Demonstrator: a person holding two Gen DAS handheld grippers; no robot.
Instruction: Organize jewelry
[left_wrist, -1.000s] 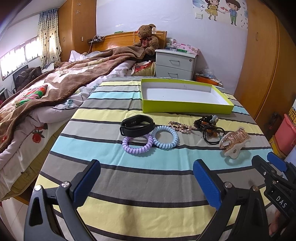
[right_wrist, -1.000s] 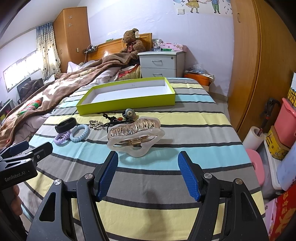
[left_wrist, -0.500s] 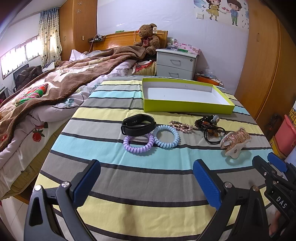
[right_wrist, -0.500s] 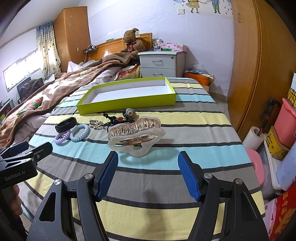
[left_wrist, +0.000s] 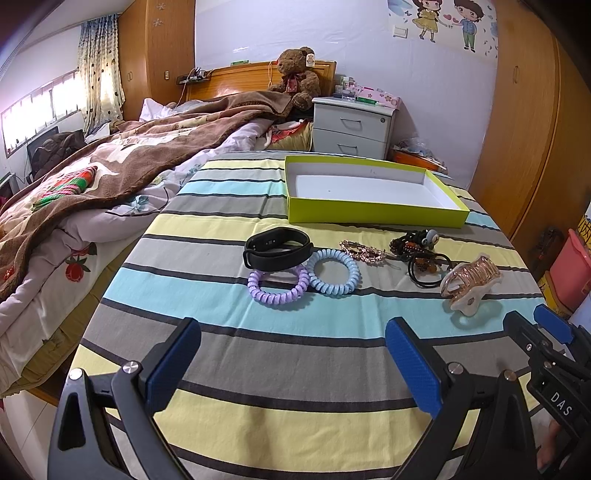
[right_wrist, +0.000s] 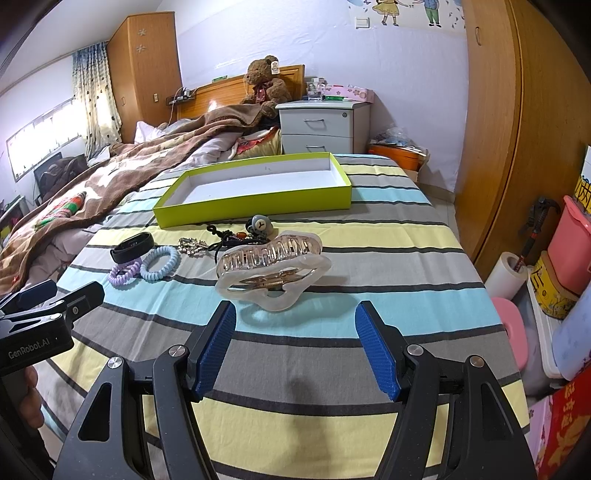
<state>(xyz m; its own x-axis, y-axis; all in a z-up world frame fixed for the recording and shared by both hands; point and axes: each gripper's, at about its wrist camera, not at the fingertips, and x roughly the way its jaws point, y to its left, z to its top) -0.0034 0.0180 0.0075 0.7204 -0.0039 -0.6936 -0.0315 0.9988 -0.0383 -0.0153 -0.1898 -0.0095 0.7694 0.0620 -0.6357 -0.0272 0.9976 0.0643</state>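
On the striped cloth lie a black wristband, a purple coil tie, a blue coil tie, a gold chain piece, a dark bead-and-cord tangle and a pink hair claw. An empty lime-green tray stands behind them. My left gripper is open and empty, short of the coil ties. My right gripper is open and empty, just short of the hair claw. The tray and the wristband also show in the right wrist view.
A bed with a brown blanket lies to the left. A grey nightstand stands behind the tray. A wooden wardrobe and pink bins are at the right, beside the table edge.
Both grippers have held almost still; the views have shifted only slightly. No item on the cloth has moved.
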